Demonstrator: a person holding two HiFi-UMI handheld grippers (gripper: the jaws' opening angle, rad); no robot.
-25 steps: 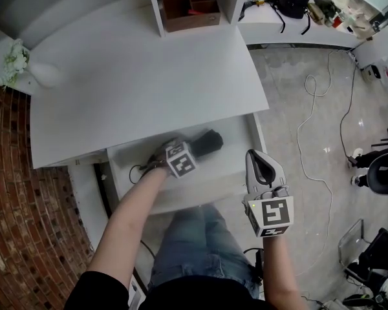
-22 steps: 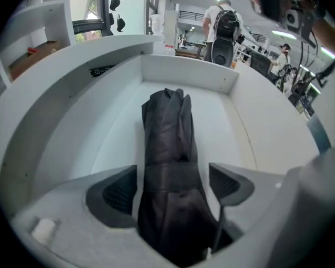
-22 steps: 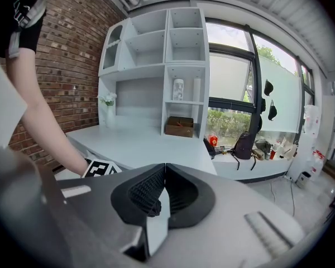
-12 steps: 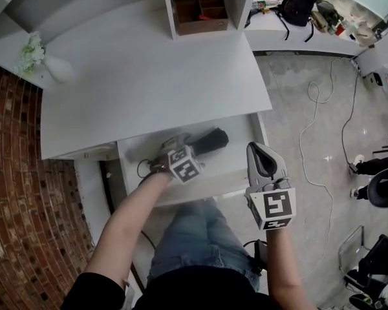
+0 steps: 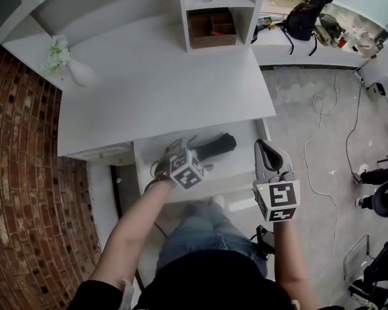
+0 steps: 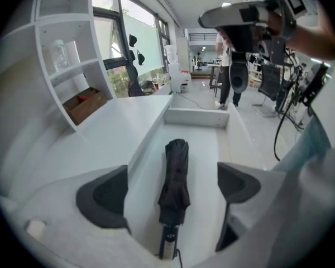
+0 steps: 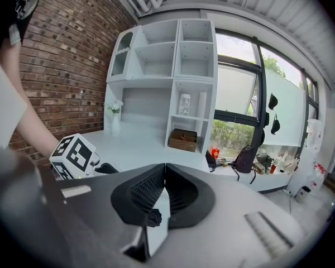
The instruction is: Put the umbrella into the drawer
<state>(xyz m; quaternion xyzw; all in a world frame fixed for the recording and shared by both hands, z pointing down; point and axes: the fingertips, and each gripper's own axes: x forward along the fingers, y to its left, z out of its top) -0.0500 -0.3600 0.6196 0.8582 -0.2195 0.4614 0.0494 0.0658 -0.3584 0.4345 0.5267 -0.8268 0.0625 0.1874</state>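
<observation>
From the head view, the folded black umbrella [image 5: 215,145] lies inside the open drawer [image 5: 240,168] under the white surface [image 5: 161,89], with the left gripper [image 5: 183,147] above the drawer's left half and the right gripper [image 5: 267,152] just off the drawer's right end. In the left gripper view, the jaws stand wide apart and clear of the umbrella, which lies lengthwise along the drawer's floor with its handle nearest the camera. In the right gripper view, the jaws are pressed together with nothing between them, pointing over the drawer toward the white shelf unit [image 7: 167,77].
</observation>
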